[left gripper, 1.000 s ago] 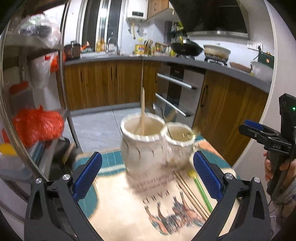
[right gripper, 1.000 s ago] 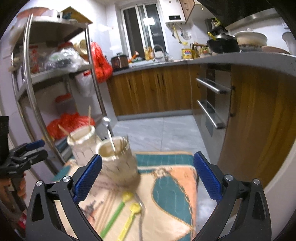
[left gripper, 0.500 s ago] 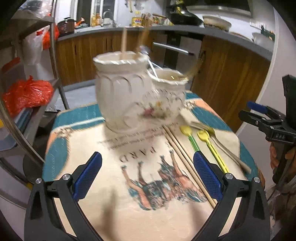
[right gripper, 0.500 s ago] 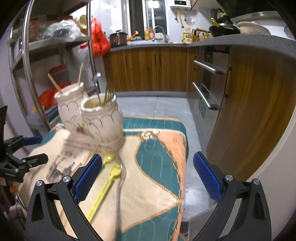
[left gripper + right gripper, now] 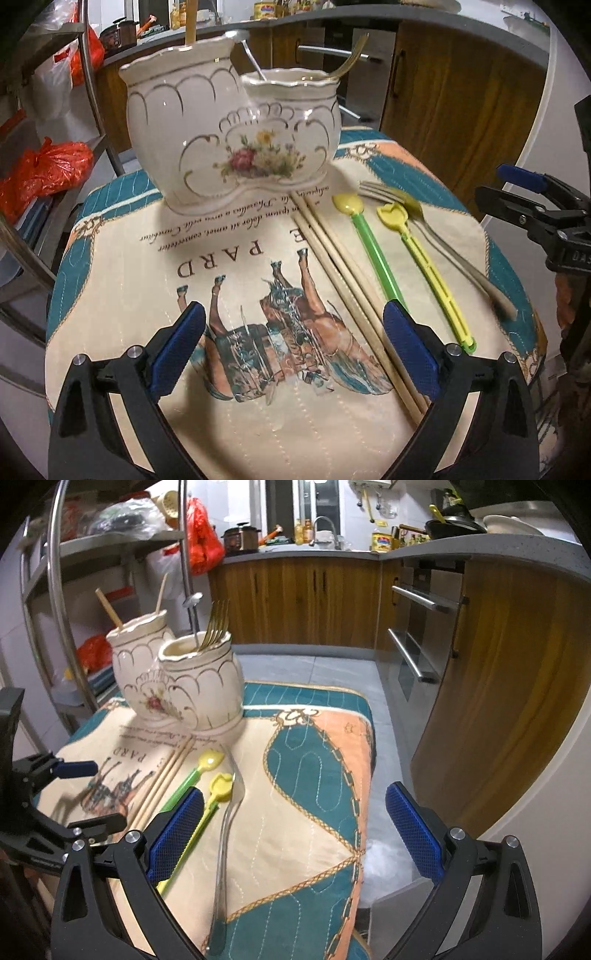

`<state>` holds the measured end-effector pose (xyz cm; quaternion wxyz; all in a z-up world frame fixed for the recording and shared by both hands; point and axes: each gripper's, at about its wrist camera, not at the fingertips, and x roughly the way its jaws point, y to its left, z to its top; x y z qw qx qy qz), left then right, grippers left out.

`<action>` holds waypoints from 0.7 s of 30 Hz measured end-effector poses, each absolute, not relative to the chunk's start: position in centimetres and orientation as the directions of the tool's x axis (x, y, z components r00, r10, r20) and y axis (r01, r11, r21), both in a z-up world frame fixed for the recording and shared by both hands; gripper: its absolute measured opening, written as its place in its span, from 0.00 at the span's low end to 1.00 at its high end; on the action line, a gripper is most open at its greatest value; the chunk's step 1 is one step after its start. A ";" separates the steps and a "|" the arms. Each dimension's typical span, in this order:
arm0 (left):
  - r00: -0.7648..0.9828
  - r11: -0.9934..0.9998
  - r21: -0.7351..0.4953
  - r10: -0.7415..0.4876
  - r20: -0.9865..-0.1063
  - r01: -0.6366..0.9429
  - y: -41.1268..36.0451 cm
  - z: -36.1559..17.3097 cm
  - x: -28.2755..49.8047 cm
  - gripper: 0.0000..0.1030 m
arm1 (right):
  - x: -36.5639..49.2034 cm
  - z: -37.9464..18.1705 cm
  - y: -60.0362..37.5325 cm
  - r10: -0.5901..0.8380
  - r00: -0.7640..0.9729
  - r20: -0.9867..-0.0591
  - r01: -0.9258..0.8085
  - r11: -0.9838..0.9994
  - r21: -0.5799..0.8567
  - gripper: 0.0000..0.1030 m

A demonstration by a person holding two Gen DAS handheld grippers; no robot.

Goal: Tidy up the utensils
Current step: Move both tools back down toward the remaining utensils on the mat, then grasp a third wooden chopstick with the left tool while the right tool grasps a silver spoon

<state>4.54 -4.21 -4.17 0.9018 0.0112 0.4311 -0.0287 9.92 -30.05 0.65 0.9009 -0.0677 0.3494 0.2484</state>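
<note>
I hold both the left claw (image 5: 291, 343) and right claw (image 5: 293, 827) wide and empty, low in frame, because the chopsticks (image 5: 343, 273) and fork (image 5: 227, 834) await sorting into the ceramic holder (image 5: 236, 136)

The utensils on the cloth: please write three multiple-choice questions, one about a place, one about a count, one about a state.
1. Where do the chopsticks lie?
A. left of the green spoon
B. right of the fork
C. inside the holder

2. How many plastic spoons lie on the cloth?
A. one
B. two
C. four

3. How are the left tongs?
A. shut on the fork
B. shut on a spoon
C. open, holding nothing

Answers:
1. A: in the left wrist view they lie left of the green spoon.
2. B: the green one and the yellow spoon.
3. C: their fingers stand wide apart above the cloth.
</note>
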 end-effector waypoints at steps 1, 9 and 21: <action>0.624 0.998 -0.001 -0.036 -0.781 0.056 -4.2 -4.3 4.6 0.92 | 9.8 0.5 -29.9 0.400 0.629 -0.667 -0.500 0.865 0.046 0.95; 0.606 0.999 0.002 -0.018 -0.795 0.032 -3.8 -4.7 4.6 0.89 | 9.4 -0.5 -29.0 0.387 0.593 -0.706 -0.533 0.846 0.016 0.95; 0.602 0.988 -0.005 -0.098 -0.793 0.155 -4.5 -3.9 5.4 0.18 | 9.0 -2.5 -26.6 0.410 0.478 -0.776 -0.604 0.796 0.049 0.39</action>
